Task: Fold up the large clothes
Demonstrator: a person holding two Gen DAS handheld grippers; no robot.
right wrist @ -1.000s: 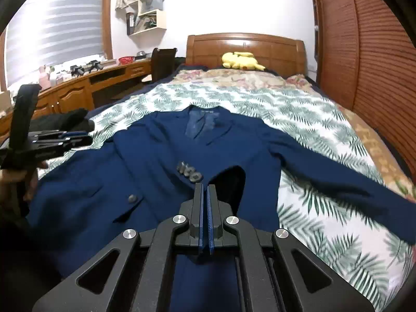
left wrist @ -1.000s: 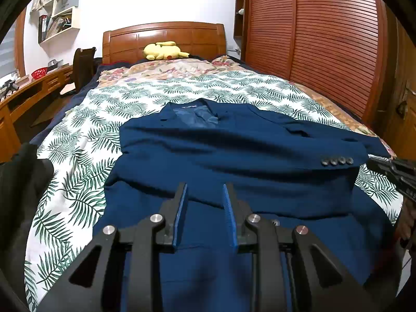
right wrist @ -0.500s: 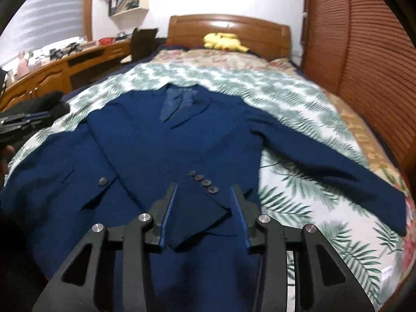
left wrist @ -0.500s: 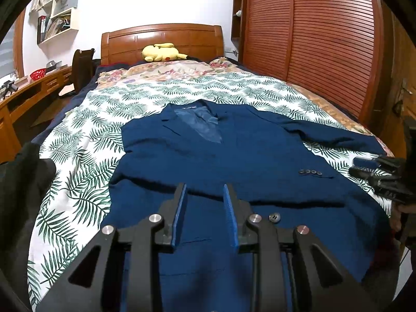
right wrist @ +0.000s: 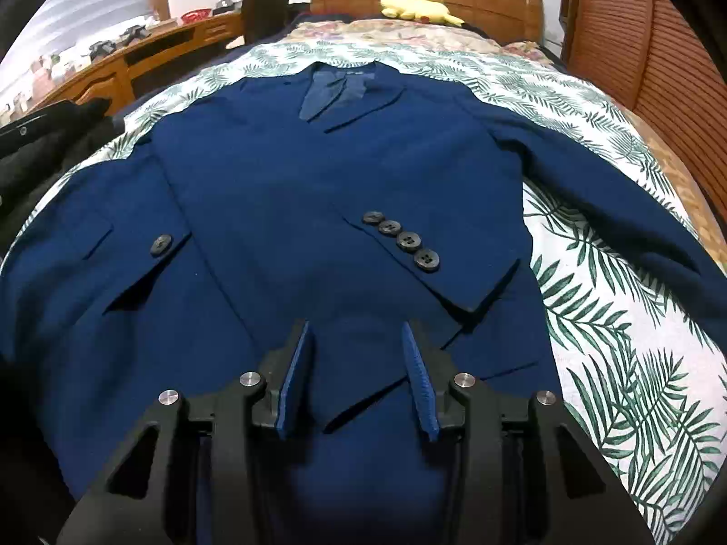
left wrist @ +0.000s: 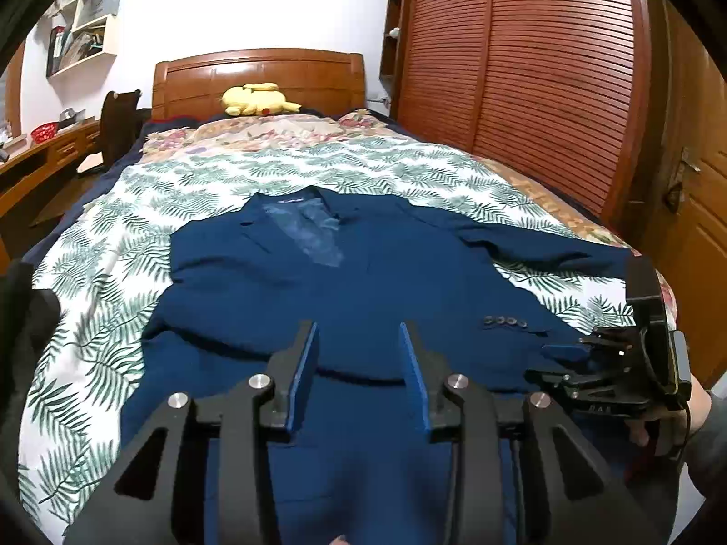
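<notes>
A navy blue suit jacket (left wrist: 363, 281) lies front up on the bed, collar toward the headboard; it also fills the right wrist view (right wrist: 318, 190). One sleeve is folded across the chest, its cuff with several dark buttons (right wrist: 402, 240) lying flat. The other sleeve (right wrist: 613, 190) stretches out to the right. My left gripper (left wrist: 359, 336) is open and empty above the jacket's lower part. My right gripper (right wrist: 356, 331) is open and empty just short of the folded cuff; it also shows at the right edge of the left wrist view (left wrist: 590, 359).
The bed has a palm-leaf cover (left wrist: 218, 181) and a wooden headboard (left wrist: 259, 77) with a yellow plush toy (left wrist: 256, 100). A dark garment (right wrist: 41, 136) lies at the bed's left side. A wooden desk (right wrist: 136, 63) stands left, a louvred wardrobe (left wrist: 545, 81) right.
My right gripper opened and let go of the sleeve cuff, which now lies flat across the jacket. The right gripper drew back toward the hem. The left gripper stayed open, nearly still.
</notes>
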